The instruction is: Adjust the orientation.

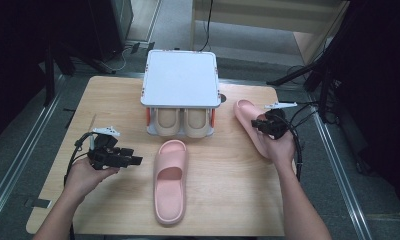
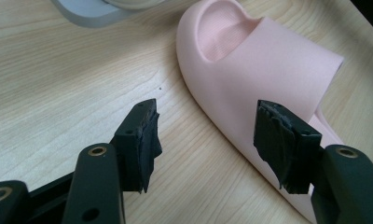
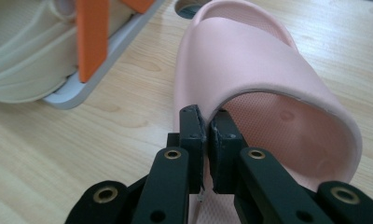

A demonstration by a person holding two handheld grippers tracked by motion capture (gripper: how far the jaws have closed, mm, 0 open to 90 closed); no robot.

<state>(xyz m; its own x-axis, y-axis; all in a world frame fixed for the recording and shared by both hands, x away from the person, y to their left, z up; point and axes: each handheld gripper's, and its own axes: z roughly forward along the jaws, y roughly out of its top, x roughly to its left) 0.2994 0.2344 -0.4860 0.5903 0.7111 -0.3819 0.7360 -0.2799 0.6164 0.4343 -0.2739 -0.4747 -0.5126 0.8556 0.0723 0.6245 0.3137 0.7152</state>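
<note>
Two pink slippers lie on the wooden table (image 1: 228, 200). One pink slipper (image 1: 169, 180) lies in the middle, toe toward the near edge. In the left gripper view this slipper (image 2: 259, 70) lies ahead and to the right of my left gripper (image 2: 212, 140), whose jaws stand open with bare wood between them. My left gripper (image 1: 133, 155) hovers left of that slipper. The second pink slipper (image 1: 248, 120) lies at the right of the rack. My right gripper (image 3: 205, 135) is shut on its side wall, just under the strap (image 3: 259, 60). My right gripper (image 1: 258, 125) sits over that slipper's right edge.
A white-topped shoe rack (image 1: 180, 80) with orange posts (image 3: 91, 37) stands at the back middle, a pair of beige slippers (image 1: 182, 122) inside it. A round hole (image 1: 223, 98) is in the table behind the right slipper. Floor and dark stands surround the table.
</note>
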